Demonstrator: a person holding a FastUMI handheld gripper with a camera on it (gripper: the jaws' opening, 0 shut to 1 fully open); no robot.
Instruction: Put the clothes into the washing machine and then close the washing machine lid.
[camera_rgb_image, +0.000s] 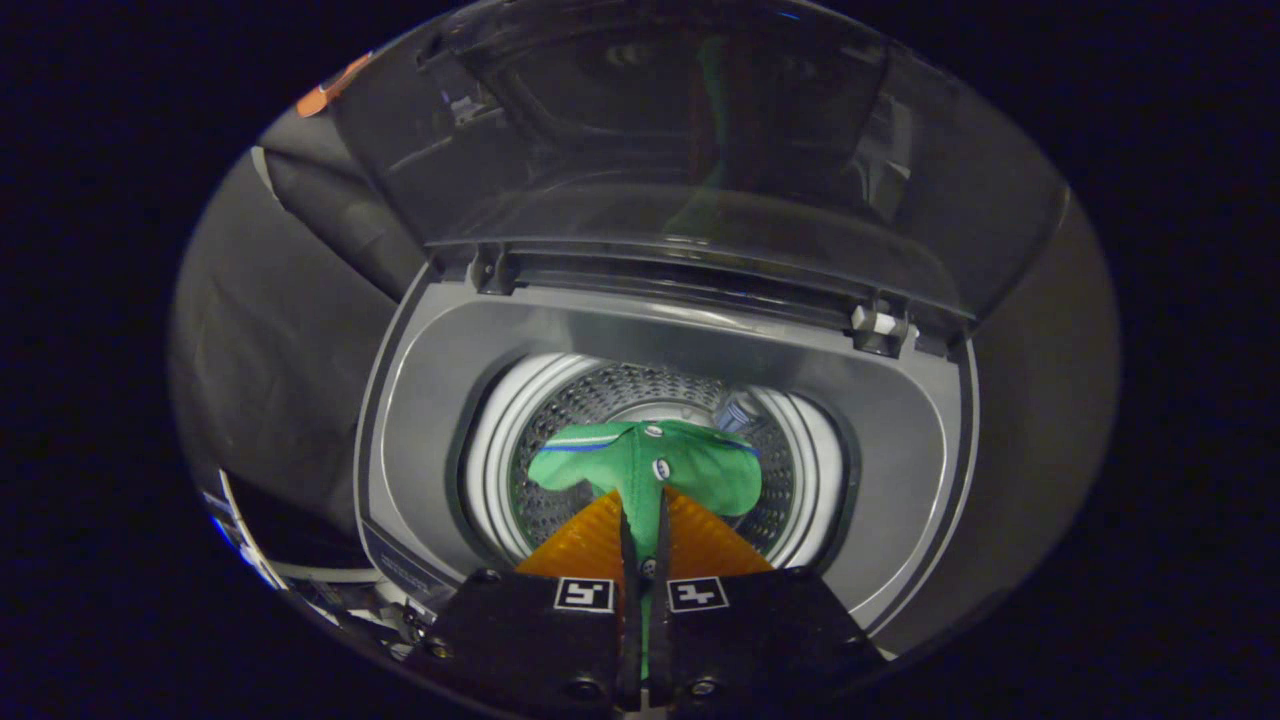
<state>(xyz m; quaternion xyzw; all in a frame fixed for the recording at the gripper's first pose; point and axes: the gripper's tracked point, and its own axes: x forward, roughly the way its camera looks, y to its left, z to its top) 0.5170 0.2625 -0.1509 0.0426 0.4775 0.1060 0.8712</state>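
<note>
The gripper (645, 520) is clamped on the green shirt (650, 468), both fingers pinching its fabric; the shirt hangs just ahead of them, straight over the washing machine's drum (560, 400); the lid (700, 130) stands open beyond.

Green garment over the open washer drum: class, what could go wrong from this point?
1. The fingers pinch the garment by a thin fold; it may slip out early, though it would probably still land in the drum.
2. Released off-centre, cloth might drape over the drum's rim.
3. The raised lid could then shut on the trailing fabric.
</note>
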